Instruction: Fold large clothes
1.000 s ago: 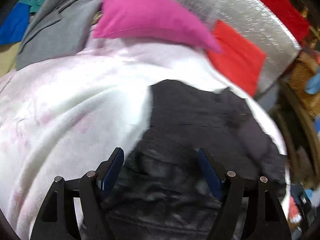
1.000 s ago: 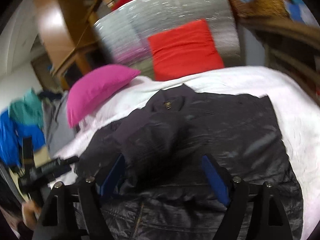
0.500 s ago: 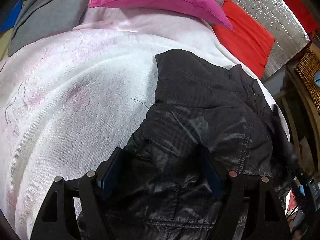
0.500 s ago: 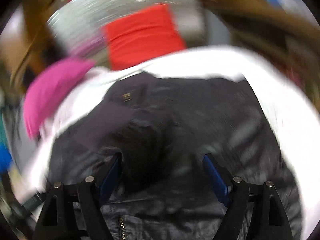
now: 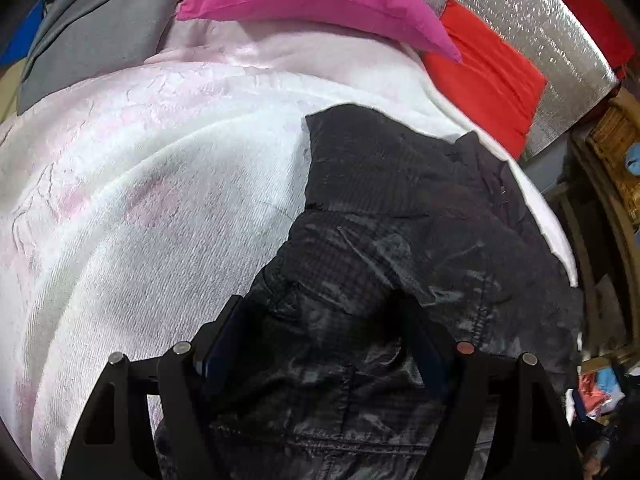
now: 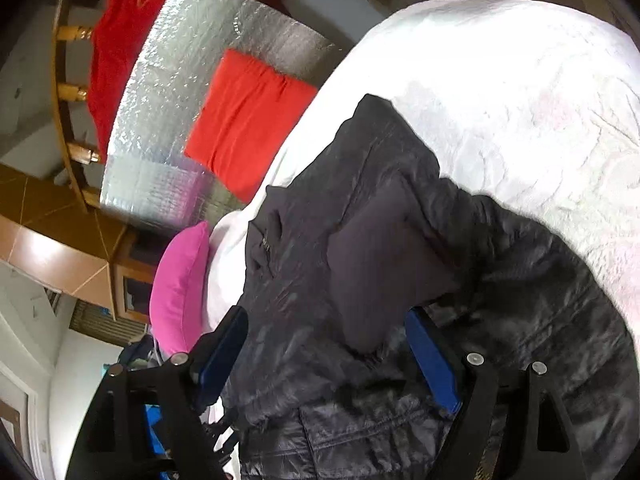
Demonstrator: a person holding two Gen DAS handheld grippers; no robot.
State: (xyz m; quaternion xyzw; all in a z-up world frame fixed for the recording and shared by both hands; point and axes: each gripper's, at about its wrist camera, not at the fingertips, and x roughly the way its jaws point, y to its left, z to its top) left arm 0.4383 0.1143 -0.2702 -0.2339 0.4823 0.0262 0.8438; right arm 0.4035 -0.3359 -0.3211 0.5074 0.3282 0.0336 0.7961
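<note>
The bed (image 5: 140, 208), under a white cover, carries the black jacket (image 5: 400, 240), which lies rumpled and partly doubled over. Its slick fabric looks liable to slide, so a fold could spring apart. The left claw (image 5: 324, 344) and right claw (image 6: 328, 352) both gape wide over the jacket, gripping nothing. A wicker basket (image 5: 616, 148) stands beside the bed; its contents are unclear.

No legible text, label, brand mark, number or sign appears in either wrist view. The small metal fitting near the collar of the black quilted nylon jacket (image 6: 265, 242) is too small to read.
</note>
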